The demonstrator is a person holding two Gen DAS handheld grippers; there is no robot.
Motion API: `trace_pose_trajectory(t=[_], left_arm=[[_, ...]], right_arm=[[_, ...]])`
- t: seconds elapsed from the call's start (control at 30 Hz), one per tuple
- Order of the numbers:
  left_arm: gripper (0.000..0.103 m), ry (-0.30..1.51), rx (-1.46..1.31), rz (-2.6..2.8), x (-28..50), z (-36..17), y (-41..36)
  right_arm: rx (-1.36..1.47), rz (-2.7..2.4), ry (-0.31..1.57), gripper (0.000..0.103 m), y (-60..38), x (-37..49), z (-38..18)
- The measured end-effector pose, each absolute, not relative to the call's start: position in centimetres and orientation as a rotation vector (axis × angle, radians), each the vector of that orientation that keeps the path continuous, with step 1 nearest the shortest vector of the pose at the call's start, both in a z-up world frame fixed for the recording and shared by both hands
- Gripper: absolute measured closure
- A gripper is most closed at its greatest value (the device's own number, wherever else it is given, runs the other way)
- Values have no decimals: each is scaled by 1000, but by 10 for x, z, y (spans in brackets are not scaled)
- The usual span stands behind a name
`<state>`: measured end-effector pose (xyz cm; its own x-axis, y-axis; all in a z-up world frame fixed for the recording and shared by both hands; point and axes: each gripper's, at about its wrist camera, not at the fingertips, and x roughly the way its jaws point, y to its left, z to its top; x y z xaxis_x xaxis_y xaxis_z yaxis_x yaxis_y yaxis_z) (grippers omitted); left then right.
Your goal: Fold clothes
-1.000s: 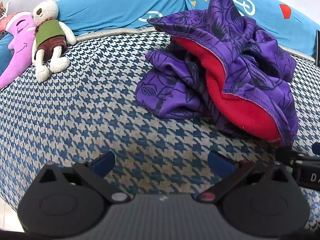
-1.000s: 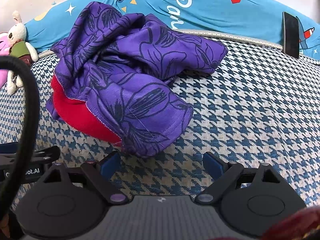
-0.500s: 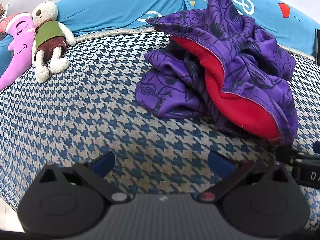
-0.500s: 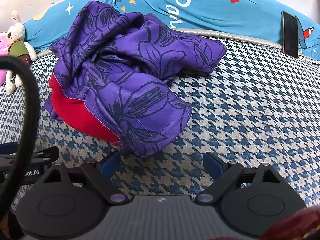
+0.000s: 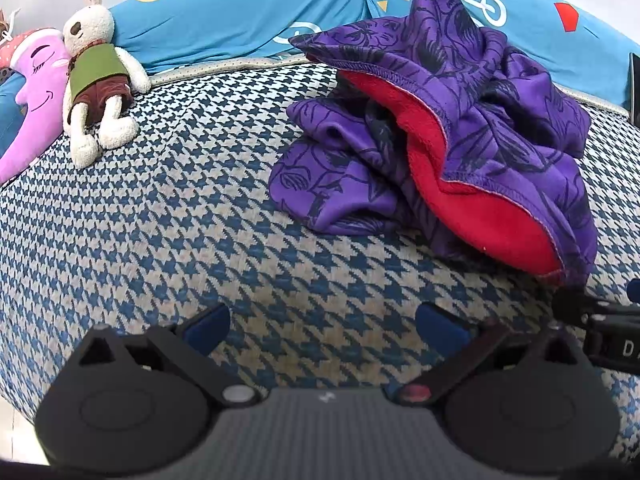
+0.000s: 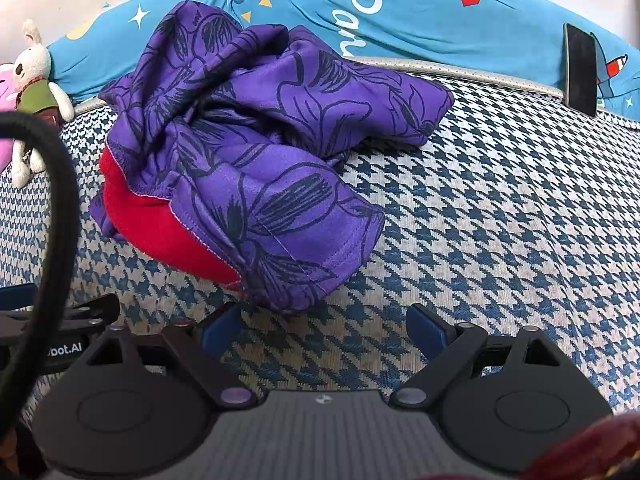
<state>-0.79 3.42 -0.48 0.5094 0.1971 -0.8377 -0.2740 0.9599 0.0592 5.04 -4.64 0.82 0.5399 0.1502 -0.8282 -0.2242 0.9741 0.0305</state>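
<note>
A crumpled purple garment (image 5: 460,128) with a dark flower print and red lining lies in a heap on the houndstooth bed cover (image 5: 180,220). In the right wrist view the same garment (image 6: 260,152) fills the centre left, its hem just beyond my fingertips. My left gripper (image 5: 322,322) is open over bare cover, with the heap ahead to its right. My right gripper (image 6: 324,328) is open too, nothing between its blue pads, and the garment's near hem sits right in front of it. Each gripper shows at the edge of the other's view.
A white plush rabbit (image 5: 96,76) and a pink moon cushion (image 5: 28,92) lie at the far left. A blue printed pillow (image 6: 420,12) runs along the back. A dark phone (image 6: 580,68) leans on it at the right. A black cable (image 6: 60,208) hangs at the left.
Both views have edged slightly toward the garment; it sits a touch lower and nearer in the right wrist view. The garment itself has not moved and both grippers stay open.
</note>
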Motion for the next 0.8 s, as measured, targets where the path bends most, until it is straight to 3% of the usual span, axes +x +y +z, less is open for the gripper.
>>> trace_pose_trajectory(t=[0.8], left_arm=[[0,992,-78,282,-9,-4,35]], right_arm=[[-88,218,981,13,-46,51,8]])
